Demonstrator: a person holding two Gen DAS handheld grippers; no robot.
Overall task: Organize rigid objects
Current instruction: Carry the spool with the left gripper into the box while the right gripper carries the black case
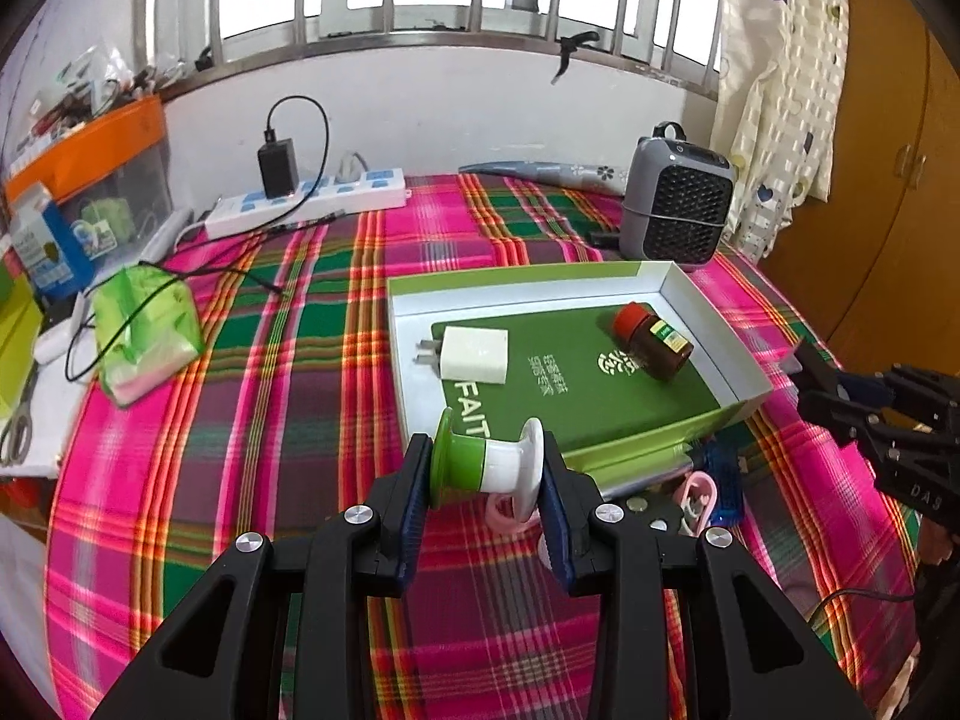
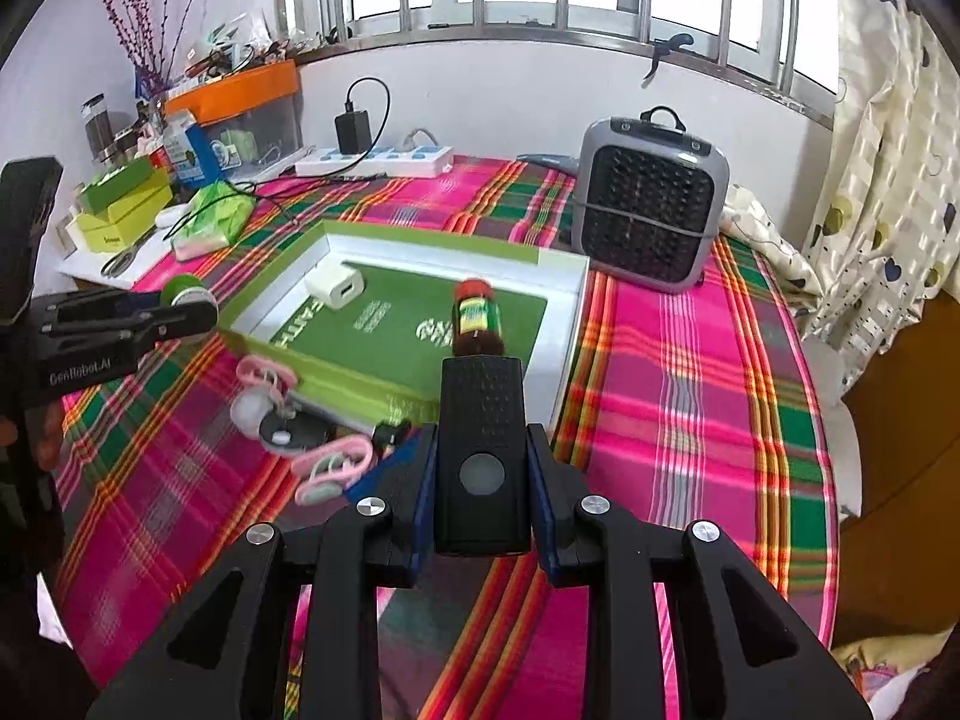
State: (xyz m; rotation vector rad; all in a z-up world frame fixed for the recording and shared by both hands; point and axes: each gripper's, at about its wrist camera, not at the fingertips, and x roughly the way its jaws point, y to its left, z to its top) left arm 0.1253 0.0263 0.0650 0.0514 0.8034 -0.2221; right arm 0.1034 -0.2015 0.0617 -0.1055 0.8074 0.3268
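The left gripper [image 1: 486, 468] has its jaws clamped on a green-and-white spool [image 1: 487, 464], held lying sideways just in front of the near edge of the shallow box [image 1: 717, 330], above the plaid-covered counter [image 1: 270, 420]. The right gripper [image 2: 482, 462] has its jaws clamped on a black remote [image 2: 482, 450], also near that box's front edge. Inside the box lie a white charger [image 1: 473, 354] and a red-capped brown bottle [image 1: 654, 339]. Pink clips [image 2: 333, 468] lie just outside the box's front wall.
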